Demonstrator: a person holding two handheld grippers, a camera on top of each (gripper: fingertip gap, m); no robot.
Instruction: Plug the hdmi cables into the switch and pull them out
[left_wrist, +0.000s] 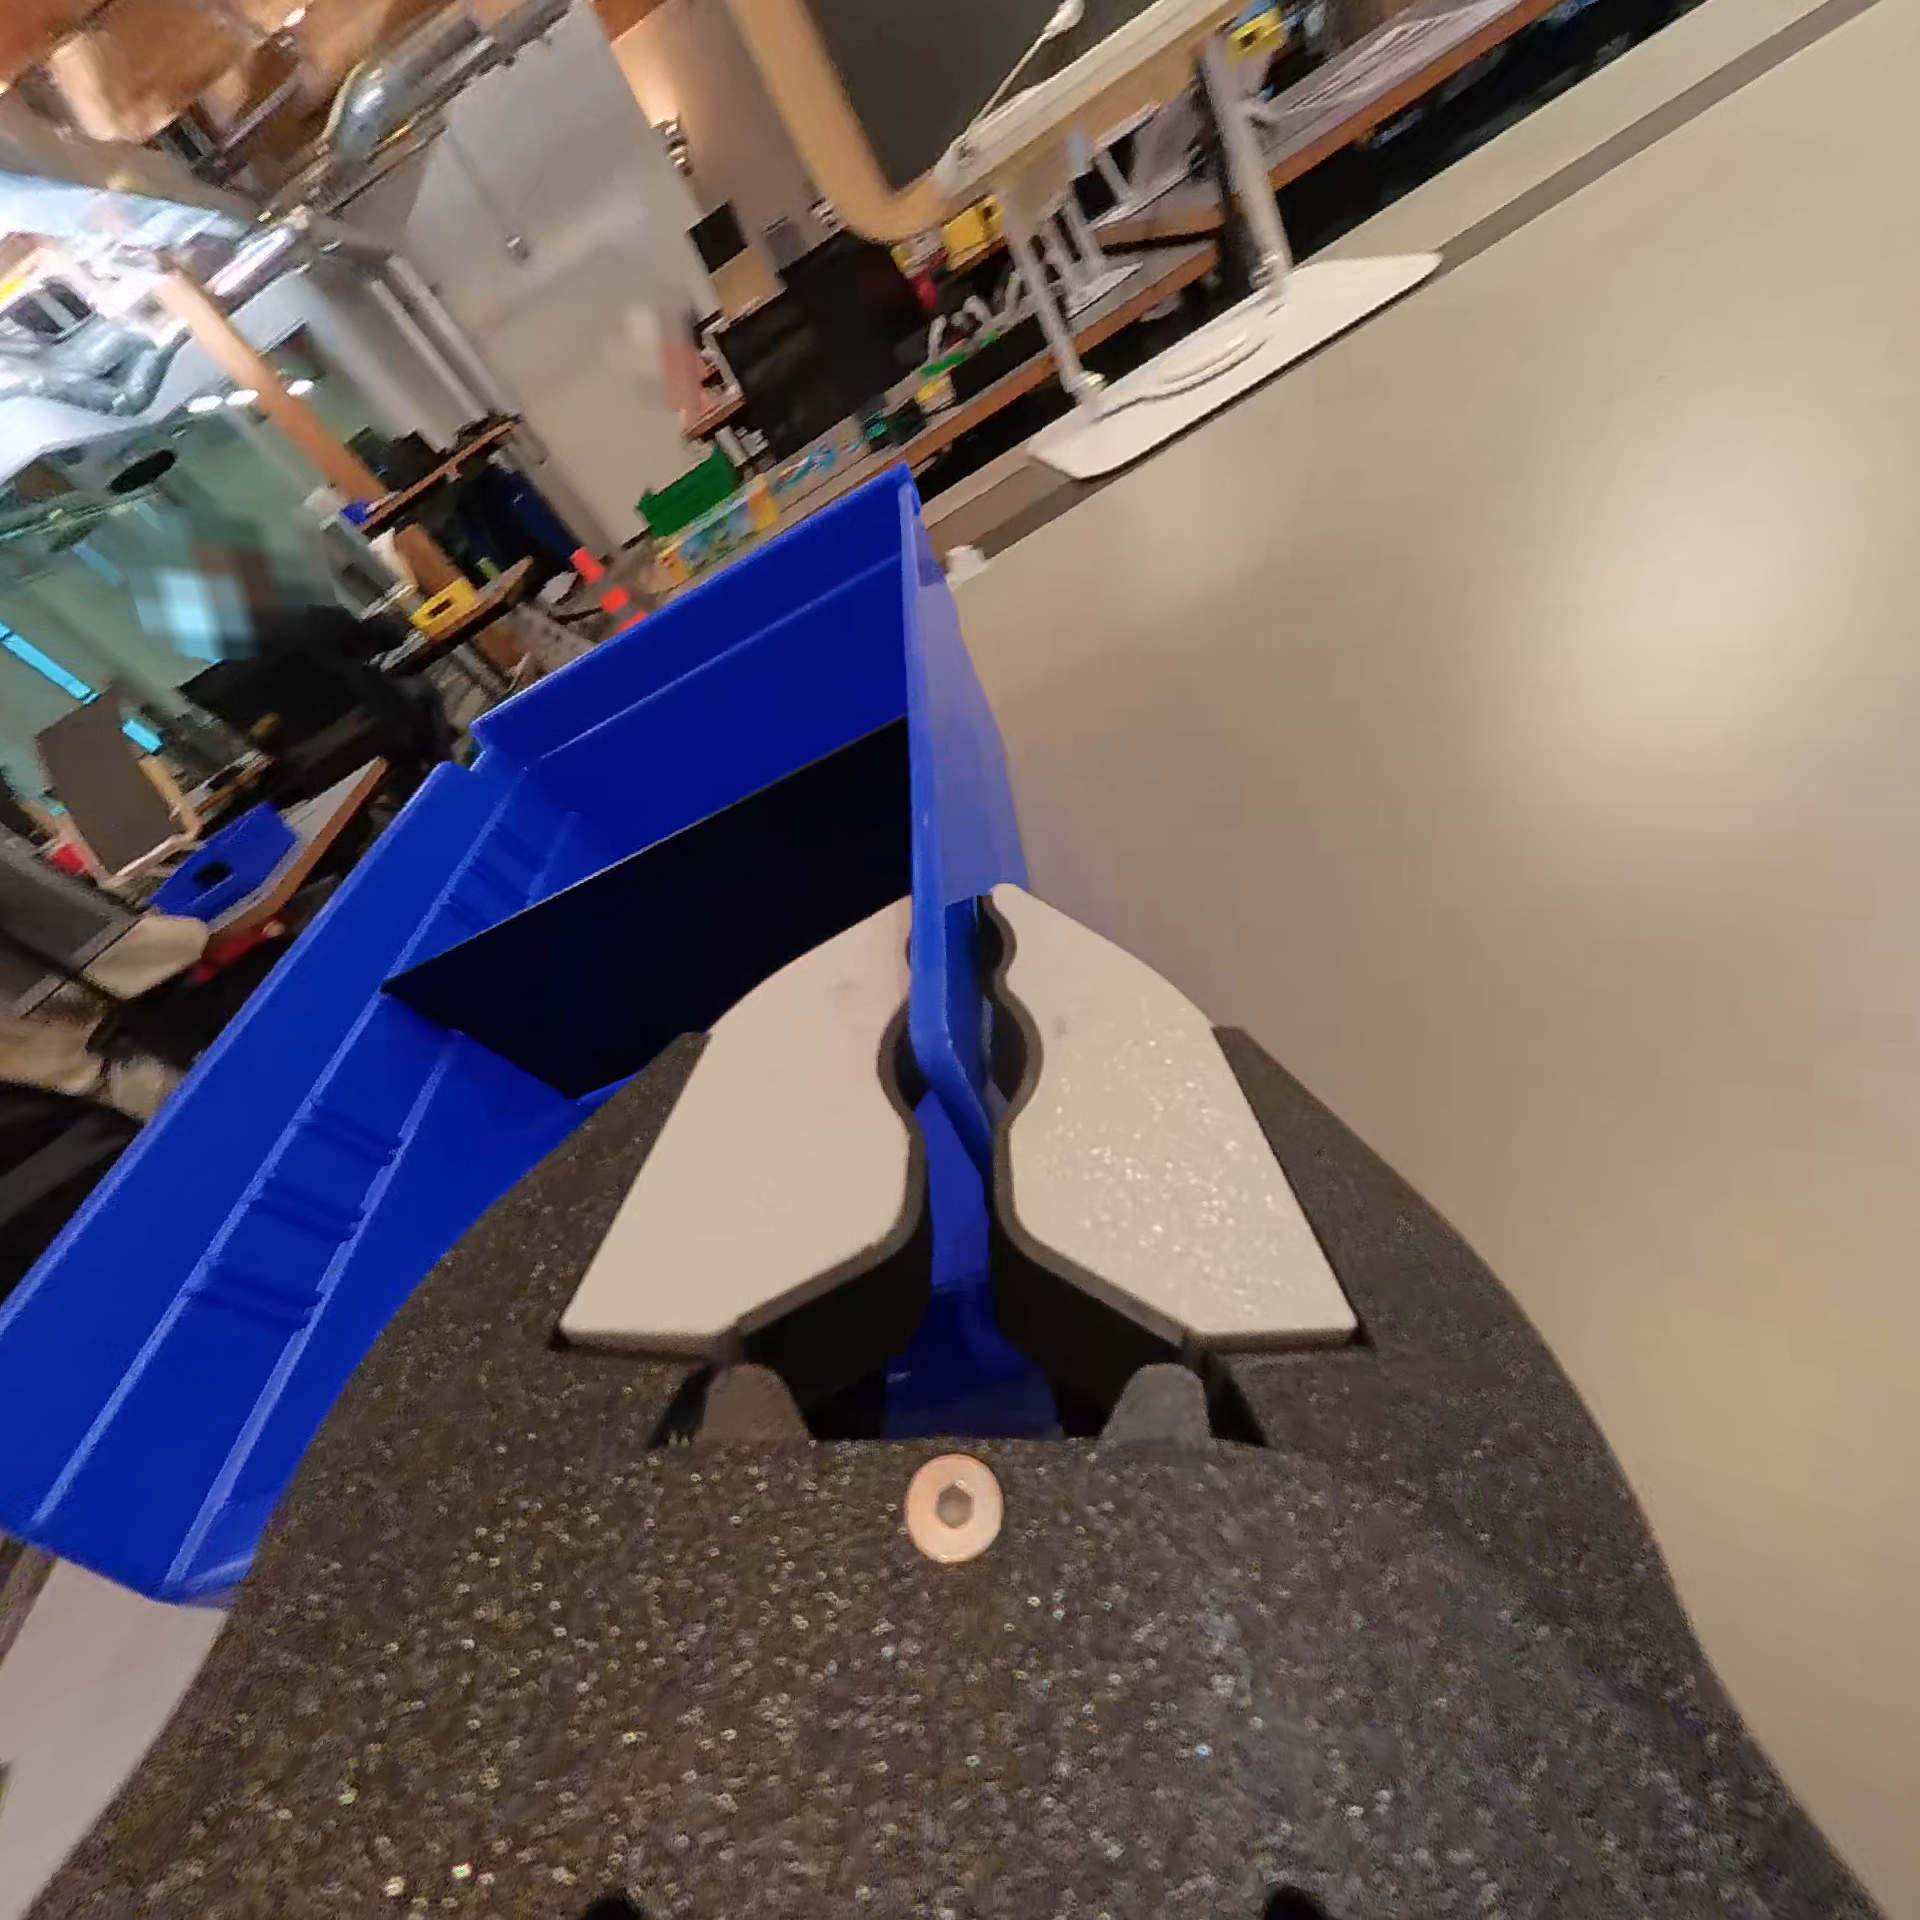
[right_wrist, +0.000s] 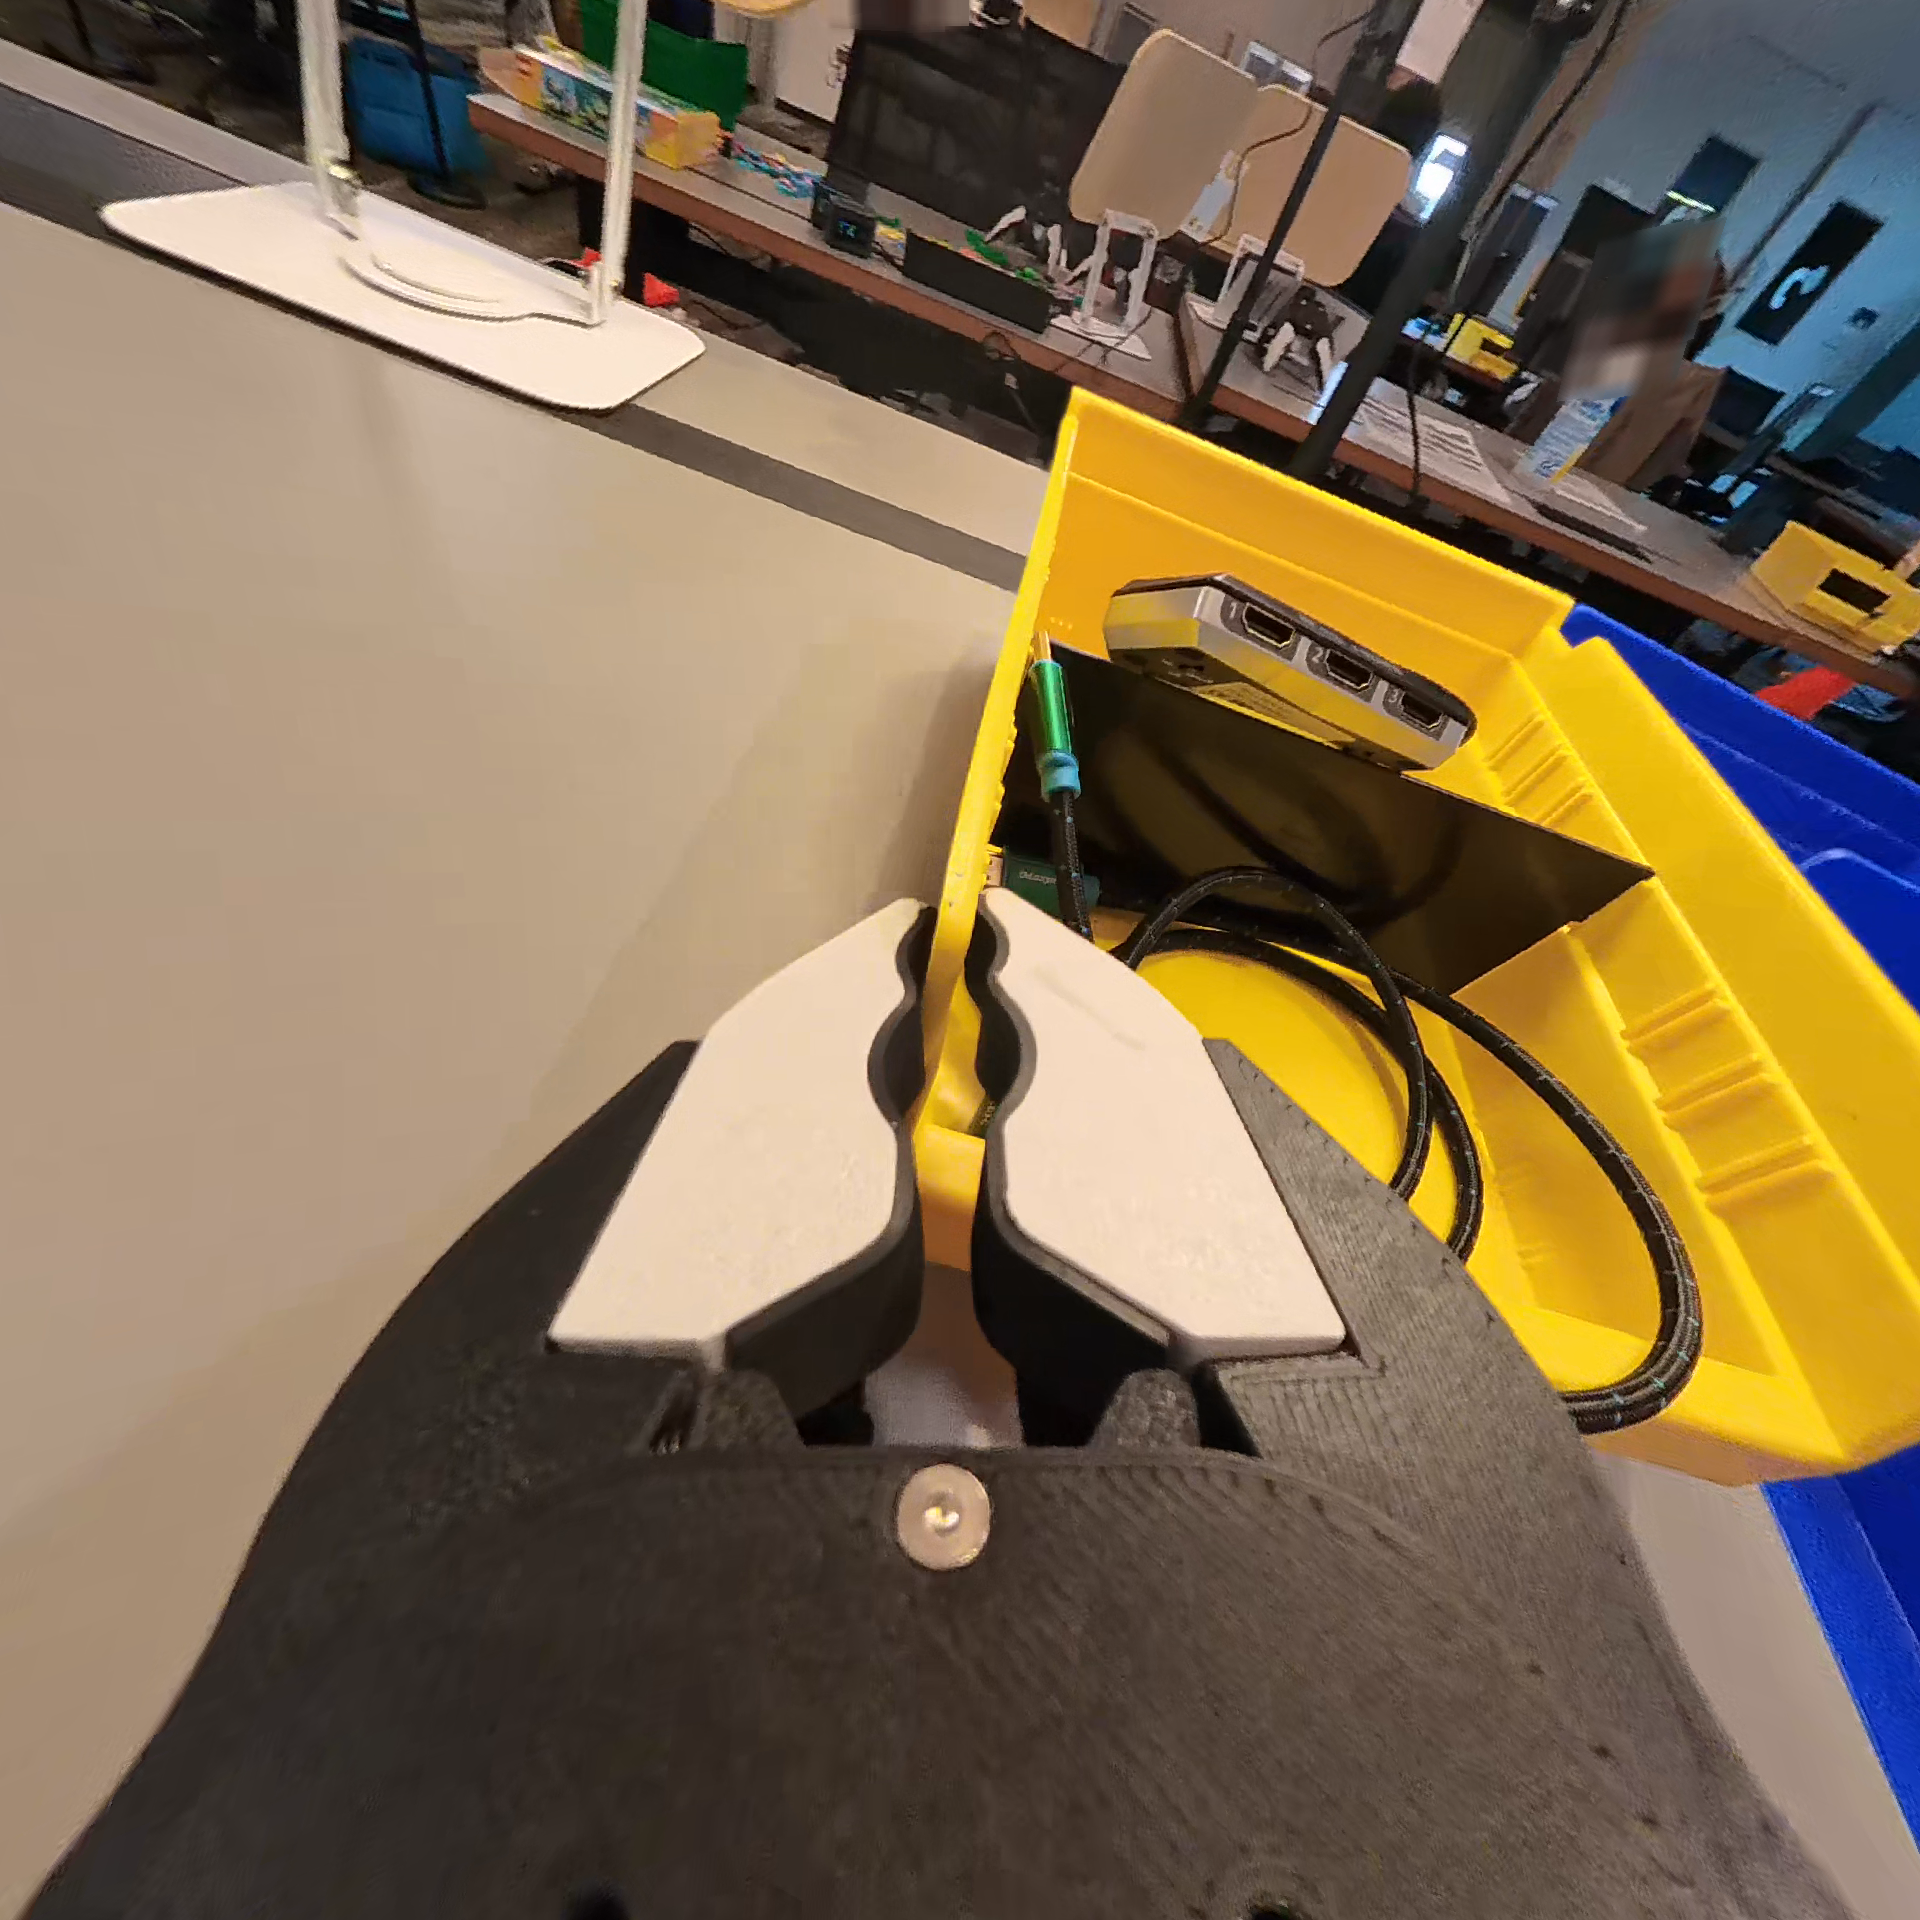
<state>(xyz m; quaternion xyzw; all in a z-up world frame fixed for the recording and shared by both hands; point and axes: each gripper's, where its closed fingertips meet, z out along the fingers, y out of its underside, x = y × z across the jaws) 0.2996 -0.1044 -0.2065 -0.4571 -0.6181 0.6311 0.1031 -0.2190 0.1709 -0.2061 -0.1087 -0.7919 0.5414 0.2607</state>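
Observation:
My left gripper (left_wrist: 951, 935) is shut on the right wall of a blue bin (left_wrist: 665, 727), which is tilted and has a black divider inside. My right gripper (right_wrist: 954, 930) is shut on the left wall of a yellow bin (right_wrist: 1662, 935). In the yellow bin a grey HDMI switch (right_wrist: 1288, 670) with three ports lies on a black divider (right_wrist: 1299, 831). Braided black HDMI cables (right_wrist: 1455, 1122) coil on the bin floor. One green-bodied plug (right_wrist: 1051, 717) leans upright against the left wall, and another green plug (right_wrist: 1039, 883) lies lower beside it.
Both bins rest on a beige table (right_wrist: 416, 727). A white stand base (right_wrist: 416, 281) sits at the far side, also in the left wrist view (left_wrist: 1247, 353). The blue bin (right_wrist: 1849, 1039) stands right of the yellow one. Cluttered workbenches lie beyond. Left tips to right tips: about 60 cm.

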